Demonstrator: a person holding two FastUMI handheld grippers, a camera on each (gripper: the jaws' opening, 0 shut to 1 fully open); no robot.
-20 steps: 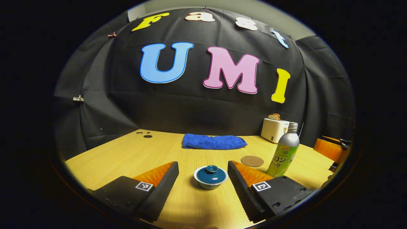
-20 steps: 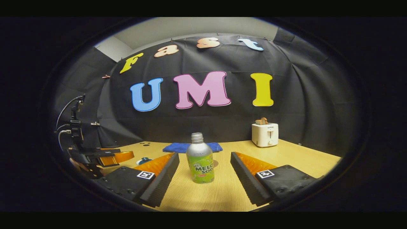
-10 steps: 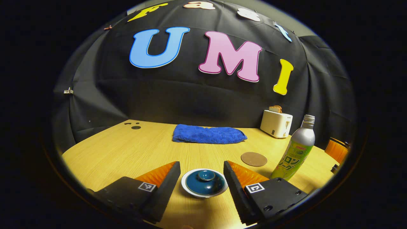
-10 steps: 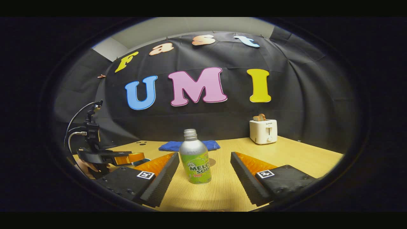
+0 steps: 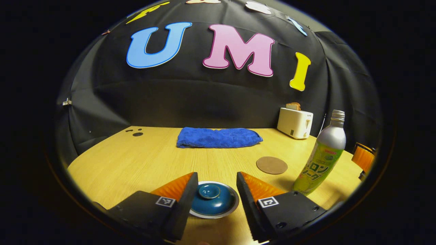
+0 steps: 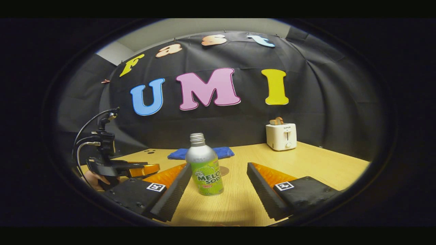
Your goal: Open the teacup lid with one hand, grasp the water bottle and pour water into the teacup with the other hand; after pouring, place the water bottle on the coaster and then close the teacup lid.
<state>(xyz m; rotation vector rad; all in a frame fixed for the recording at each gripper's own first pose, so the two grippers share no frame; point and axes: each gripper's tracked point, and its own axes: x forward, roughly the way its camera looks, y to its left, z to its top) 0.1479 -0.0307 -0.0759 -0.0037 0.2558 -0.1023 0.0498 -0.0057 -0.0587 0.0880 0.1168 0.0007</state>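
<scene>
The left tool (image 5: 214,190) is spread wide, its fingers on either side of the lidded teacup (image 5: 213,204) on the table (image 5: 136,160), not touching it. The right tool (image 6: 218,185) gapes too, with the bottle (image 6: 205,166) upright between its fingers. The coaster (image 5: 271,165) lies beside the bottle.

A staged recording booth, not a lived-in home. Walled on all sides by pinned black cloth (image 5: 211,98), with a pale plain room wall (image 6: 204,29) and ceiling showing above its top edge. Furnished with one light wooden bench (image 5: 136,160) carrying household props: white toaster (image 6: 281,136) holding what is probably toast, folded blue towel (image 5: 218,137), round cork coaster (image 5: 271,165). Cabled handheld gripper (image 6: 115,166) at the left side.
</scene>
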